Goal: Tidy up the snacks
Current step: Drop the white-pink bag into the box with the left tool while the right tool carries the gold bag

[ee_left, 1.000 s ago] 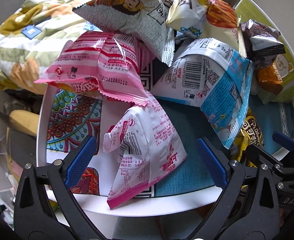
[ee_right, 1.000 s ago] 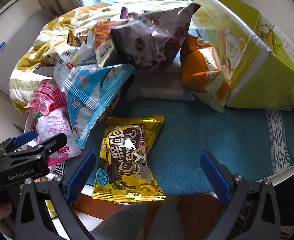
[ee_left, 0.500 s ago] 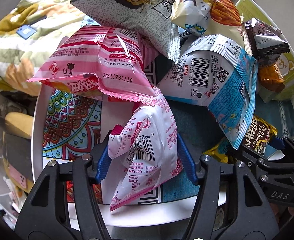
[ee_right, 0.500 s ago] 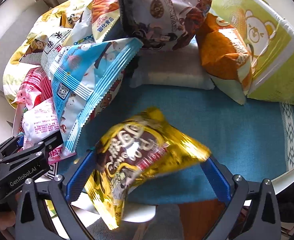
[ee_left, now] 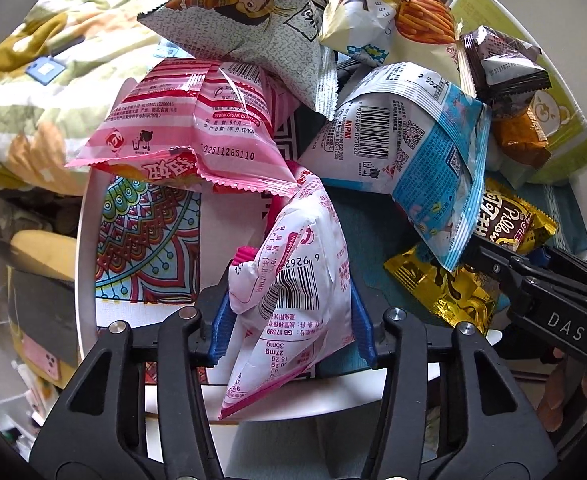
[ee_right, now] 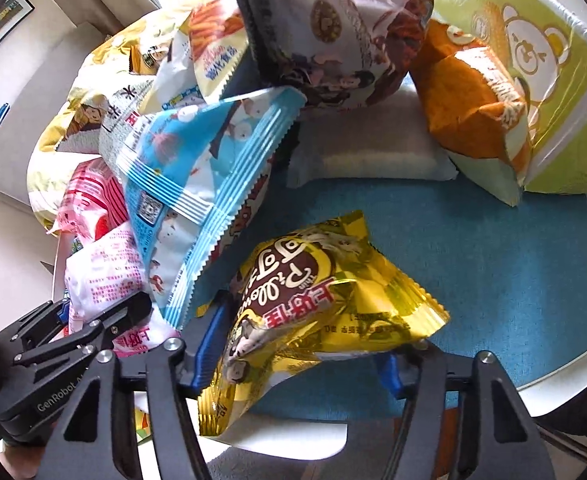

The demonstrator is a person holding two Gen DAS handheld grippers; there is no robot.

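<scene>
My left gripper [ee_left: 291, 326] is closing on a small pink-and-white snack packet [ee_left: 293, 296]; its blue pads press the packet's sides and crumple it, near the front edge of the round table [ee_left: 89, 240]. In the right wrist view my right gripper [ee_right: 293, 354] is closing on a gold snack bag [ee_right: 313, 308], which buckles between the pads over the blue cloth [ee_right: 513, 260]. The same gold bag [ee_left: 469, 264] and the right gripper's black body [ee_left: 541, 304] show at the right of the left wrist view. The left gripper's body [ee_right: 65, 344] appears at the lower left of the right wrist view.
Behind lies a heap of snack bags: a pink striped bag [ee_left: 197, 128], a blue-and-white bag [ee_right: 201, 168], a brown bag [ee_right: 333, 28], an orange bag [ee_right: 473, 96] and a green bear-print box [ee_right: 541, 60]. A white packet [ee_right: 373, 156] lies on the cloth. A patterned quilt [ee_left: 45, 80] lies beyond.
Both grippers went from wide open to pinching their bags. The pink-and-white packet is squeezed narrower; the gold bag, flat on the cloth before, is tipped up and crumpled between the right pads.
</scene>
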